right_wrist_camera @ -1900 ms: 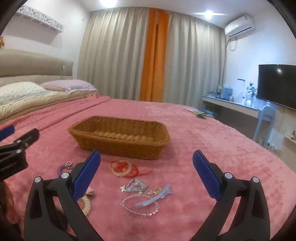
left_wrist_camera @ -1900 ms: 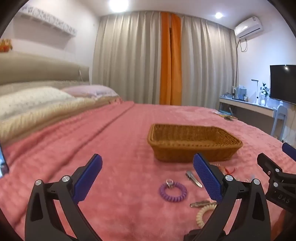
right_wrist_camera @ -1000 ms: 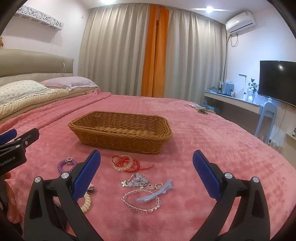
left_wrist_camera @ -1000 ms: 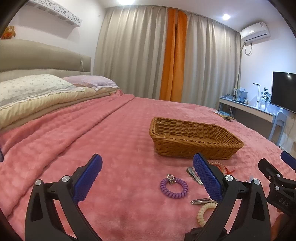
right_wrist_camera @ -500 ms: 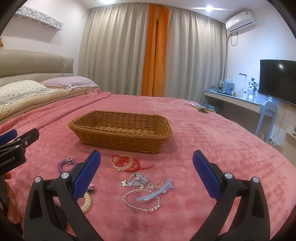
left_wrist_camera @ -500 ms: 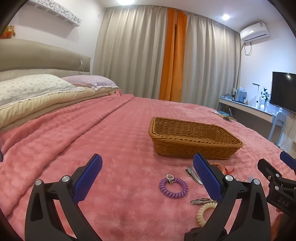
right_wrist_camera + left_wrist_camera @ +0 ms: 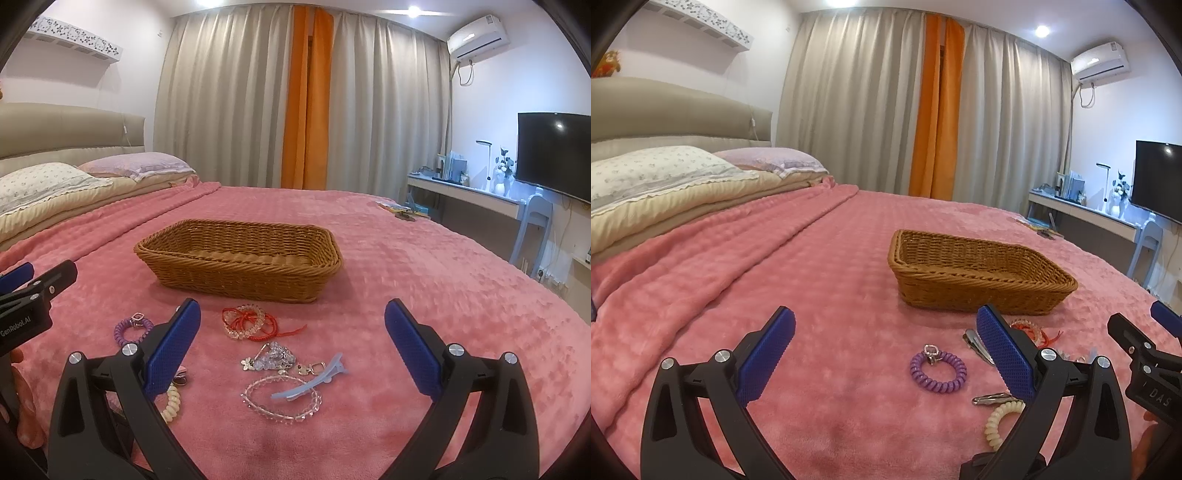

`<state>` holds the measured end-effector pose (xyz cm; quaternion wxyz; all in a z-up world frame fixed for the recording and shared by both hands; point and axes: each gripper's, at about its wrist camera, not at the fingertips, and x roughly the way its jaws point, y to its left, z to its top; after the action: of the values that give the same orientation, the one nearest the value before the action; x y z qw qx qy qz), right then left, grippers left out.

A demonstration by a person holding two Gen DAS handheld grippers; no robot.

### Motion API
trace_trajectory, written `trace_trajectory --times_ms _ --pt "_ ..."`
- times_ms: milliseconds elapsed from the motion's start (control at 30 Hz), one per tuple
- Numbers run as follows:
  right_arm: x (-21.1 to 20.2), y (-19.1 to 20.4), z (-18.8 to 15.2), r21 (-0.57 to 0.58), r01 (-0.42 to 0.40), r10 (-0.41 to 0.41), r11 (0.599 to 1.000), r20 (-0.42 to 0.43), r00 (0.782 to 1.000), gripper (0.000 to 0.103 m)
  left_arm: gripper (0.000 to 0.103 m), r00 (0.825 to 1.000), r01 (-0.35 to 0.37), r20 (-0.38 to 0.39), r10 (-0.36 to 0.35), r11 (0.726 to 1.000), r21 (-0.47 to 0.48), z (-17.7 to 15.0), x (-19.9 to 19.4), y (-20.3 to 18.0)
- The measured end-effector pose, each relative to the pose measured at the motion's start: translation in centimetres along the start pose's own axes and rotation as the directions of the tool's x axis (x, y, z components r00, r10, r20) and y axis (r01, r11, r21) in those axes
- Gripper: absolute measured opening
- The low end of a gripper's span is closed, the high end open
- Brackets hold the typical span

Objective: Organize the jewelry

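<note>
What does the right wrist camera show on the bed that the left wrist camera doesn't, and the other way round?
Only the right wrist view shows the clear bead bracelet with the light blue hair clip lying across it, and the silver charm cluster.

Only the left wrist view shows the two metal hair clips, one nearer the basket and one by the cream coil.

Both show the wicker basket, the purple coil bracelet, the cream coil hair tie and the red string bracelets. Both sets of jaws are open and hold nothing.

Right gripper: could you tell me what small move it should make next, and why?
Probably lower the right gripper onto the clear bead bracelet. The gripper is open and empty, the bracelet lies on the blanket directly between its fingers, and the wicker basket looks empty.
</note>
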<state>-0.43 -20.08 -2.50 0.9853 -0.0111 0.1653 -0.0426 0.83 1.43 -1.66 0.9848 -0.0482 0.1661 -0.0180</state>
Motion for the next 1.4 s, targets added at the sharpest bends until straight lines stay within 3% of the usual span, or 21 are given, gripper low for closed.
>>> trace_trajectory --times_ms 867,1000,1100,1167,1300,1400 --pt "0.8 0.5 -0.2 -0.034 0.021 -0.022 0.999 -0.029 0.999 0.095 0.095 1.0 0.005 -0.013 -0.005 1.0 -0.004 -0.1 0.3 0.1" --pt "1.3 -0.1 0.0 -0.017 -0.008 0.007 1.0 -0.061 0.998 0.082 0.095 0.998 0.059 -0.034 -0.059 0.998 -0.016 0.2 0.2 0.6" --pt "1.8 -0.6 0.2 -0.009 -0.042 0.041 0.999 -0.119 0.992 0.069 0.094 0.981 0.157 -0.114 -0.159 0.987 -0.021 0.6 -0.2 1.4" --pt "1.8 -1.1 0.3 0.001 -0.062 0.061 0.998 -0.158 0.986 0.068 0.086 0.958 0.214 -0.188 -0.214 0.977 -0.023 0.7 -0.6 1.7" --pt "1.3 -2.5 -0.1 0.016 -0.076 0.078 0.997 -0.223 0.972 0.056 0.086 0.914 0.292 -0.265 -0.307 0.952 -0.095 -0.1 -2.0 2.6" --pt "0.6 -2.8 -0.9 -0.008 -0.074 0.069 0.997 -0.26 0.963 0.047 0.078 0.875 0.337 -0.327 -0.357 0.934 -0.118 -1.5 -2.8 2.1"
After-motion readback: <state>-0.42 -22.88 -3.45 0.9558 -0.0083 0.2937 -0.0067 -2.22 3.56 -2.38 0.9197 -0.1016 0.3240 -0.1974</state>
